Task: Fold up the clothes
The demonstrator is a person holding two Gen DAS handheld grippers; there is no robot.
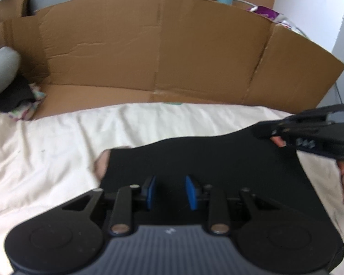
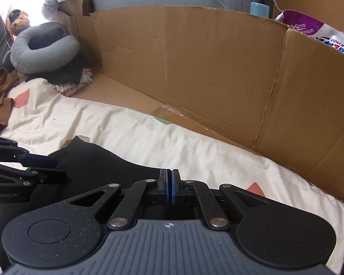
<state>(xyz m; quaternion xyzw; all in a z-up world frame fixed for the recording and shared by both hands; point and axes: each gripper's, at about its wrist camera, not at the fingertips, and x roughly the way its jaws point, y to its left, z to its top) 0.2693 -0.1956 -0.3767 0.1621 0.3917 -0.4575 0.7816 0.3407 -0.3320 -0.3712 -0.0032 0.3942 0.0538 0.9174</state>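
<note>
Left claw (image 1: 169, 192) spread above black garment (image 1: 217, 160); right claw (image 2: 169, 186) pressed together at its edge.

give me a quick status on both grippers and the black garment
Right gripper shut, at the edge of the black garment; grip unconfirmed. Left gripper open over the garment. Garment flat on the cream bedsheet. Nothing in the way.

black garment (image 1: 217, 160), spread flat on cream bedsheet (image 1: 57, 142), far edge wavy, near cardboard
</note>
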